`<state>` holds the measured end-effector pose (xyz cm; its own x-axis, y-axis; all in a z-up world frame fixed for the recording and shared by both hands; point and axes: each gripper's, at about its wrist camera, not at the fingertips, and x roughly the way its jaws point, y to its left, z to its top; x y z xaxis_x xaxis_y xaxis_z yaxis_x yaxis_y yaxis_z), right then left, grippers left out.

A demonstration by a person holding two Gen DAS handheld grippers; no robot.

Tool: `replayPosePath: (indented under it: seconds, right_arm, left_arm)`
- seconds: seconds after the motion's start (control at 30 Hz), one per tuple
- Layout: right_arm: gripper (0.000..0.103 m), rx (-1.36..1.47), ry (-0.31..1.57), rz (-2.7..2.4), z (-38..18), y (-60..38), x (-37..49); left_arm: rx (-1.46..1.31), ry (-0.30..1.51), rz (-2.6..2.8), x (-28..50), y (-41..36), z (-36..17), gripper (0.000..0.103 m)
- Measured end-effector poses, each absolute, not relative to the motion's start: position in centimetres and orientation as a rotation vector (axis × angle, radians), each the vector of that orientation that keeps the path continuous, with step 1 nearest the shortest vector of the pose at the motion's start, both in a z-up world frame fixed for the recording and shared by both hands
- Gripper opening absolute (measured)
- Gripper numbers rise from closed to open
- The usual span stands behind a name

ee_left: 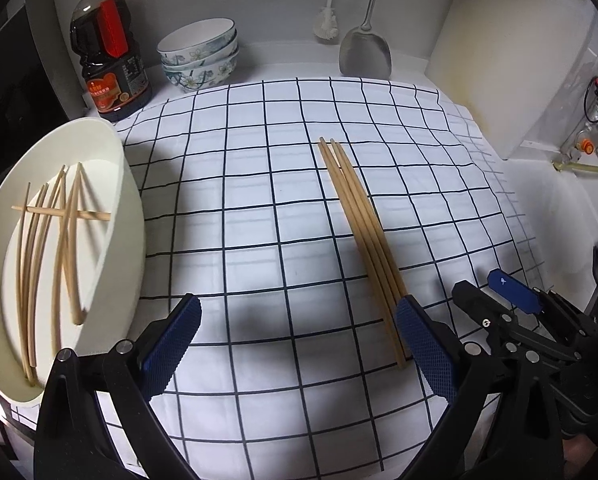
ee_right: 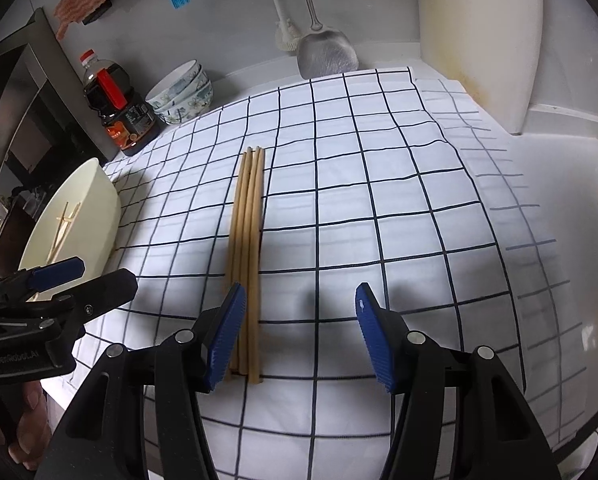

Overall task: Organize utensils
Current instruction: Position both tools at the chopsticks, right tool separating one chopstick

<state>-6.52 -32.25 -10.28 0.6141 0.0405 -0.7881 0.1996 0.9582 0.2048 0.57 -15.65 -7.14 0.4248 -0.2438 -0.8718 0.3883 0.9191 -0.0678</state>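
Bundle: four long tan wooden chopsticks lying side by side on the white cloth with a dark grid, centre of the right wrist frame, thick ends toward the lower edge.
Tray: pale cream oval tray at left of the left wrist frame, several more tan chopsticks scattered inside, one lying crosswise over the rest.
Left gripper: fingers spread wide, nothing between the pads; right pad seems to sit just beside the bundle's near end, contact not clear.
Right gripper: fingers apart, gripping nothing; left pad just beside the bundle, most of the sticks lying outside the gap.
Risk, off-centre closing: bundle not centred between either pair of fingers, so likely only one or two sticks caught, the others rolled away.
Risk, nudge: pad edge brushing the near ends, fanning the neat row apart.
Risk, cloth: loose fabric pinched or dragged along with the sticks.
Risk, crowding: both grippers close together at the same end of the bundle, collision likely.
Risk, end grip: sticks held only at the thick ends, tips drooping or slipping out on the way to the tray.
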Motion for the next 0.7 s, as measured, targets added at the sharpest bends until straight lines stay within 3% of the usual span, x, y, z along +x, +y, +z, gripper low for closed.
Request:
replayPosePath:
  seconds: [0.7]
  right_arm:
    - [0.055,0.162,0.969,-0.062,-13.2,-30.3,-2.7]
  left_arm:
    - [0.115,1.084,-0.341,2.6,-14.2,-9.2,0.096]
